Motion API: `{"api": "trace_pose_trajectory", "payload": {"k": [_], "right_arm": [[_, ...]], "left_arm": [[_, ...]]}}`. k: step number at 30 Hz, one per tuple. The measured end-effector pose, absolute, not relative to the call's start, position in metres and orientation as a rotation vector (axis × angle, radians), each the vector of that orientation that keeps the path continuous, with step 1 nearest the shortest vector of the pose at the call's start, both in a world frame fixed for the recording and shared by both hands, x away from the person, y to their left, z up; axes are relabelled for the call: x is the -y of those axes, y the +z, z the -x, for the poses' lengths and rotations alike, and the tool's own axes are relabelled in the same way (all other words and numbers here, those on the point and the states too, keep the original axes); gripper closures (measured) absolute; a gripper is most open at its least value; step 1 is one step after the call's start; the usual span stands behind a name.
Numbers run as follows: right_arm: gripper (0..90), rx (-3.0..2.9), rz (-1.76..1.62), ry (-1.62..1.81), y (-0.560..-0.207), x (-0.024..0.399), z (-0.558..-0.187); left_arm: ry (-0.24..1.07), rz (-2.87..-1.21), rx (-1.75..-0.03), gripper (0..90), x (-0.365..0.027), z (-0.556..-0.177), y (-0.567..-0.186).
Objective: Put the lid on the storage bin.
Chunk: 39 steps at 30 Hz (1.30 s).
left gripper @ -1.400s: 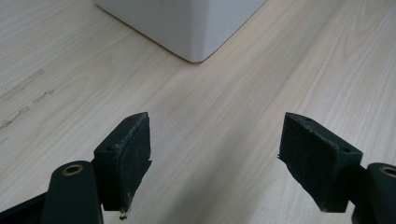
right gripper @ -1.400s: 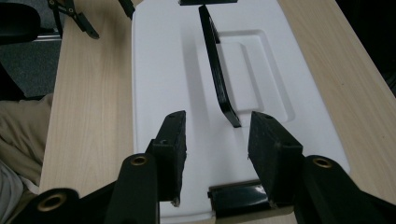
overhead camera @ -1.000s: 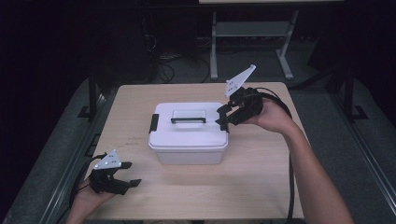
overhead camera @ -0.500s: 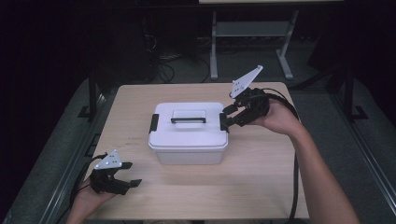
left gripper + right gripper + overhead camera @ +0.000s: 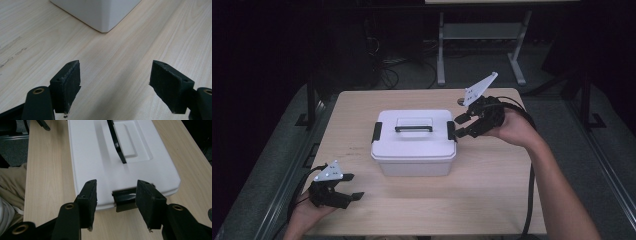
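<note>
A white lidded box (image 5: 414, 150) stands mid-table, with a black handle (image 5: 413, 128) lying flat on the lid and a black latch at each end. My right gripper (image 5: 463, 126) is at the box's right end, and its jaws have just been opening. In the right gripper view the right gripper (image 5: 116, 202) is open, with the right latch (image 5: 124, 199) between its jaws; the left pad stands apart from the latch. Near the table's front left corner, my left gripper (image 5: 352, 185) rests low and open. In the left gripper view the left gripper (image 5: 116, 87) holds nothing and faces a box corner (image 5: 100, 15).
The wooden table (image 5: 492, 200) has bare room in front of the box and to its left. A small dark round thing (image 5: 460, 101) lies behind the right gripper. A metal stand (image 5: 482, 35) and cables sit on the floor beyond the far edge.
The right gripper has drifted slightly to the right at the box's end and its jaws stand a little wider. The left gripper has not moved.
</note>
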State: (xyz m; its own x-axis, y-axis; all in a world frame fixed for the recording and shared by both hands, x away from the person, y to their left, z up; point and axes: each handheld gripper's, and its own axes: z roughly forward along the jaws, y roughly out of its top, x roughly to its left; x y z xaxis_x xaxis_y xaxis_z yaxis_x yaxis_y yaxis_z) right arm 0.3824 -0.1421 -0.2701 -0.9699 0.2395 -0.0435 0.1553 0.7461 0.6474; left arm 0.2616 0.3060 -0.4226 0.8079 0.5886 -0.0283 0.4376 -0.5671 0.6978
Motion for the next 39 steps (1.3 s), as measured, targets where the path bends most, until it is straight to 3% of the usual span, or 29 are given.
{"api": "trace_pose_trajectory", "payload": {"k": [39], "right_arm": [[46.4, -2.828, -0.405, 1.009, -0.288, 0.169, -0.372]], "left_arm": [[0.272, -2.279, -0.744, 23.8, -0.305, -0.263, -0.422]]}}
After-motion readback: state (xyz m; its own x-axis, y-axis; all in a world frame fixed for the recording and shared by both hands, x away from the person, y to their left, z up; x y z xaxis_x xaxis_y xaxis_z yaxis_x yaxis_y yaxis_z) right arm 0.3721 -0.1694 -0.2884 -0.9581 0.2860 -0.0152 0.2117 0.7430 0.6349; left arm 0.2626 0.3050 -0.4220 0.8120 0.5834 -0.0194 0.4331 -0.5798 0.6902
